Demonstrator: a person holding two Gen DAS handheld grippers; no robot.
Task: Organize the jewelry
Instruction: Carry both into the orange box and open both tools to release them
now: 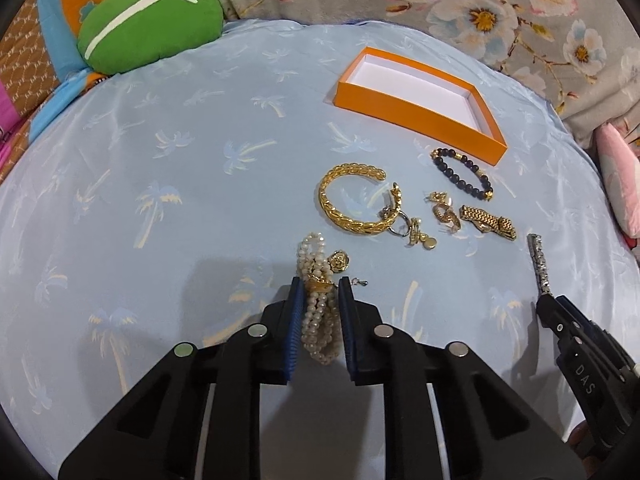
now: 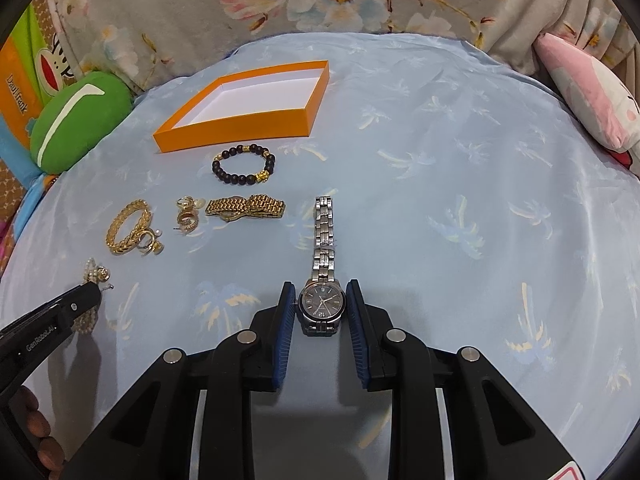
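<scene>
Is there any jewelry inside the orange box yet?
No, the orange box shows only its bare white bottom; every piece lies on the blue cloth.

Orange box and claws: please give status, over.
Left claw shut on white pearl bracelet. Right claw shut on silver metal wristwatch. Orange cardboard box empty, way clear.

I read "DAS" in white letters on the black right gripper (image 1: 538, 308). The black left gripper (image 2: 94, 290) carries "GenRobot.AI". The orange-and-green cartoon-printed cushion (image 2: 20, 92) says "Paul Frank". The silver dark-dialled wristwatch (image 2: 322, 300) shows a "12".
</scene>
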